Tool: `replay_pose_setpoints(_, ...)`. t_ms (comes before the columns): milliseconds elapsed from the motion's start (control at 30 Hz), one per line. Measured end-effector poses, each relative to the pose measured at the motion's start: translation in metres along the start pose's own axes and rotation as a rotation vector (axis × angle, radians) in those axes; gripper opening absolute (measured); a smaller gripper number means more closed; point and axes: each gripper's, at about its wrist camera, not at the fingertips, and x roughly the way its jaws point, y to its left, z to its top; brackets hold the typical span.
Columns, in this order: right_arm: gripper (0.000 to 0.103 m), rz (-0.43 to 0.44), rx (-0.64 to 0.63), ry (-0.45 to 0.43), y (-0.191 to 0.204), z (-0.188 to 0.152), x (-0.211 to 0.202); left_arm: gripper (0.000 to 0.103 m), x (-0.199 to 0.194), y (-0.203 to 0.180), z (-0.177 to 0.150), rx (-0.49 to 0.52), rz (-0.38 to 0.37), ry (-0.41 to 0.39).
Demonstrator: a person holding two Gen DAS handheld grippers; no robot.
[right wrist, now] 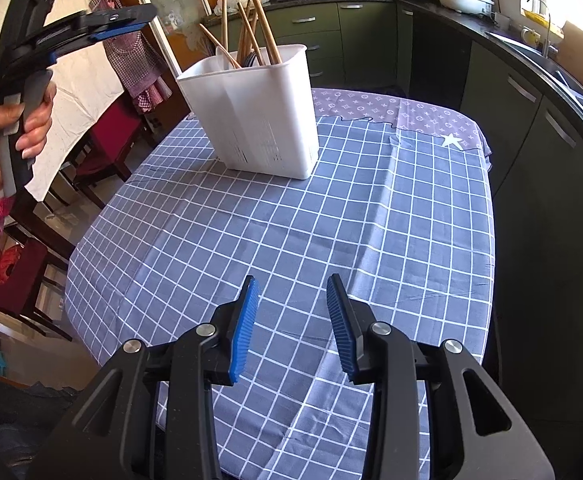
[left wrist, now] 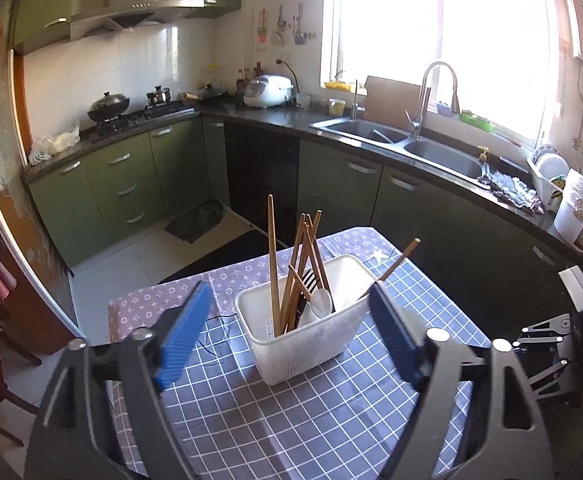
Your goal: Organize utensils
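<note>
1. We hold our left gripper (left wrist: 291,312) up above the desk (right wrist: 331,220), its blue pads spread wide with nothing between them; the white utensil holder (left wrist: 303,344) only sits beyond the gap.
2. From the right wrist view, that left gripper (right wrist: 131,20) hangs in the air off the holder's left side, gripped by a hand (right wrist: 15,136) in a pink patterned sleeve.
3. Our right gripper (right wrist: 293,308) hovers low over the near part of the desk, pads partly apart and empty, checked cloth showing between them.
4. The utensil holder (right wrist: 259,116) stands upright toward the far left corner of the desk, on the blue grid tablecloth (right wrist: 371,240), just short of the purple patterned strip along the far edge.
5. Inside it, wooden chopsticks (left wrist: 291,268) lean at mixed angles, well above the rim.
6. One lone chopstick (left wrist: 395,264) slants out over the holder's right side.
7. A black fork (left wrist: 309,280) and a white spoon (left wrist: 321,302) sit among the sticks.
8. A white star patch (right wrist: 451,140) marks the far right corner of the cloth.
</note>
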Motion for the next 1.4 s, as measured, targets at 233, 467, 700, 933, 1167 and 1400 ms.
replay_pose_setpoints(233,0.060,-0.015,-0.021,-0.084,0.018,-0.020,-0.009,0.097,-0.070,-0.021,-0.085,-0.027,0.135,-0.089)
replay_pose_setpoints(467,0.098,-0.085,0.022,-0.232,0.038,-0.046,-0.033,0.096,-0.088,-0.026,-0.147,-0.107,0.172,-0.041)
replay_pose_setpoints(700,0.098,-0.144,0.005,-0.368,0.071,-0.072,-0.076,0.097,-0.124,-0.037,-0.163,-0.137,0.237,-0.094)
replay_pose_setpoints(933,0.099,-0.258,-0.014,-0.484,0.098,-0.095,-0.116,0.097,-0.146,-0.043,-0.172,-0.149,0.266,-0.118)
replay_pose_setpoints(1167,0.099,-0.306,0.024,-0.551,0.102,-0.112,-0.144,0.097,-0.154,-0.039,-0.177,-0.194,0.252,-0.118)
replay_pose_setpoints(1400,0.099,-0.318,-0.005,-0.533,0.109,-0.117,-0.142,0.097,-0.161,-0.042,-0.181,-0.188,0.261,-0.126)
